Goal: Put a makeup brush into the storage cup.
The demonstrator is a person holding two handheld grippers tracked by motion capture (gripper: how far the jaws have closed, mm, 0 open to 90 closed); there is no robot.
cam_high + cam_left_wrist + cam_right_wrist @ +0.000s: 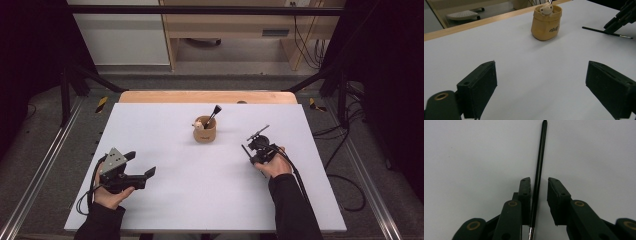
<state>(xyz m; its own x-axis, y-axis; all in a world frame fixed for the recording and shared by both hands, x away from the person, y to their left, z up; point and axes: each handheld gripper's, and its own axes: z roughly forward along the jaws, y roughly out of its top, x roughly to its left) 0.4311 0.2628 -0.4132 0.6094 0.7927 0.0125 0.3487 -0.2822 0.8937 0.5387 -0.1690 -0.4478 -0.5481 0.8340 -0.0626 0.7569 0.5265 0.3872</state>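
Left tongs near the desk's near-left corner, held level in the left hand, jaws spread wide with nothing between them. Right tongs toward the desk's right edge, tipped down at the surface from the right hand; jaws narrow, one pad against a thin stick, the other apart.

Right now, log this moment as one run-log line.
right gripper: open, astride thin black brush lying on table | left gripper: open, idle | tan cup: upright, one brush inside
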